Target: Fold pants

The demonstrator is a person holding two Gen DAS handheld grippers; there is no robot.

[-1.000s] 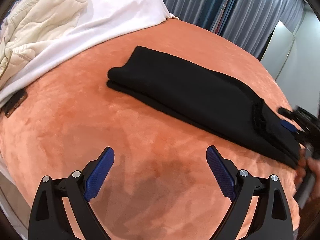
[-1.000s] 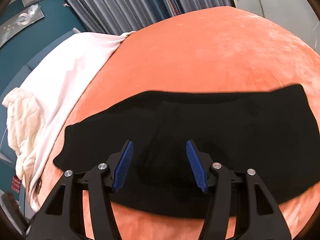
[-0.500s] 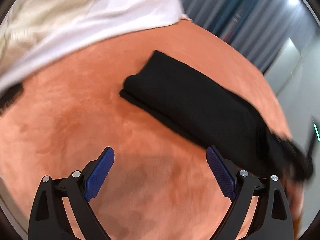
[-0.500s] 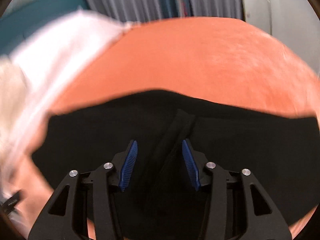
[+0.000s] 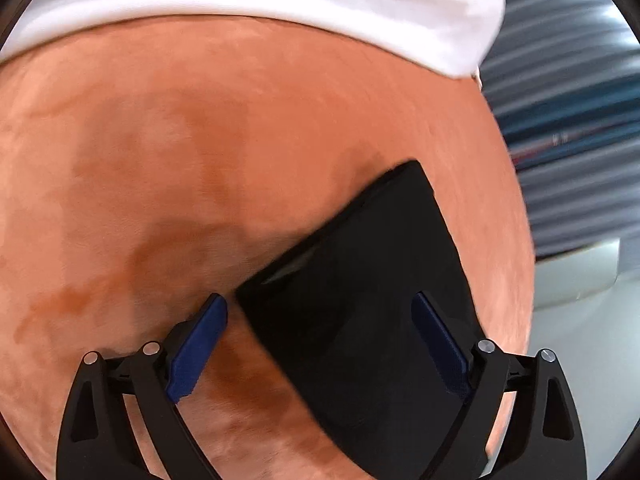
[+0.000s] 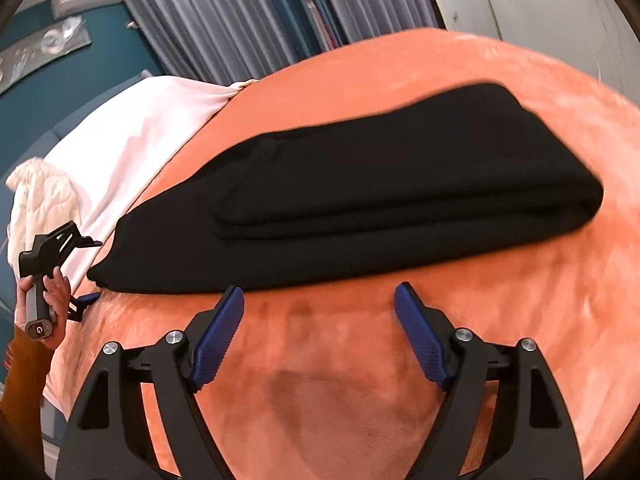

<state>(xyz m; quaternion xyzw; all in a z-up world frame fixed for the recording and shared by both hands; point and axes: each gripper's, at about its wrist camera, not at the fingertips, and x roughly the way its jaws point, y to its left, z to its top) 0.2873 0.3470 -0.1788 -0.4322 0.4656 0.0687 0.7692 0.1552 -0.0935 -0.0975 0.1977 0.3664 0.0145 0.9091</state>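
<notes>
Closing left gripper (image 5: 320, 344) straddles blurred pants (image 5: 360, 300), apparently untouched; right gripper (image 6: 320, 334) opening, empty.

plain black pants (image 6: 360, 184) on an orange blanket (image 6: 400, 60), white sheet (image 6: 132, 140) beside.

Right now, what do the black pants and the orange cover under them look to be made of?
The black pants look like a soft, matte knit, perhaps cotton jersey: no sheen, rounded folded edges, layers lying limp. The exact fibre cannot be told. The orange cover looks like plush velvet or fleece: darker and lighter patches show where the short nap lies brushed different ways.
</notes>
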